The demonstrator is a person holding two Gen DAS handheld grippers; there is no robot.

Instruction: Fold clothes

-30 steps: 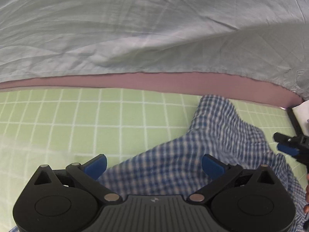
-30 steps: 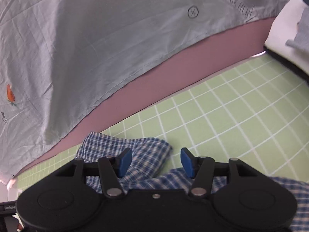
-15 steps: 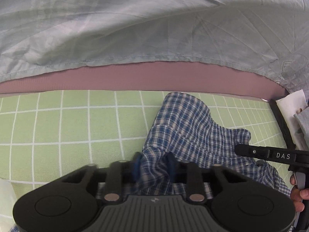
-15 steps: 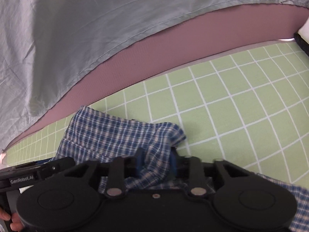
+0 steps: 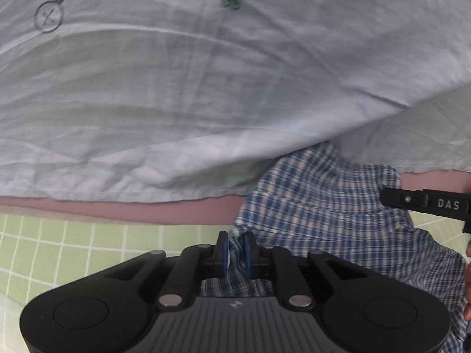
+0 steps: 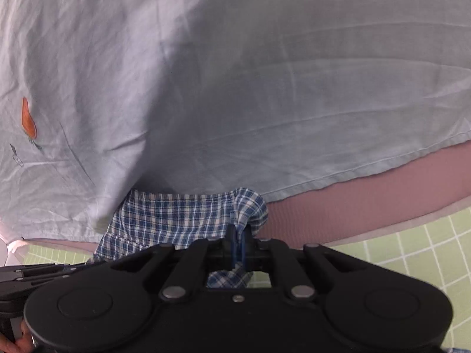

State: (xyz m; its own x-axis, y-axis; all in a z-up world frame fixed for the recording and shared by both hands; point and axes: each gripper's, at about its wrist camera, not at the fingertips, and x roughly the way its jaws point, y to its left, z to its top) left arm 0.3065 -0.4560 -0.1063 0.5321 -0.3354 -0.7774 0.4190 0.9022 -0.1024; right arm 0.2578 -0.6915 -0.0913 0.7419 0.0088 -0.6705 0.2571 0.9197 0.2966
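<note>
Since the earlier frames both tongs have clamped on the checked garment and carried its edge from the green gridded surface toward the pale blue sheet, which fills far more of each view now. The left tongs pinch a bunched fold, their jaws having just eased apart a little with cloth between the blue pads; the grip probably sets one corner for a fold. The garment lies partly on the surface, its far edge over the pink strip against the sheet. The right tongs are closed on the other corner, likely to keep the edge taut. Only the left view shows the spread cloth and the other tool's arm; the right view alone shows the garment's far edge tucked under the sheet.
</note>
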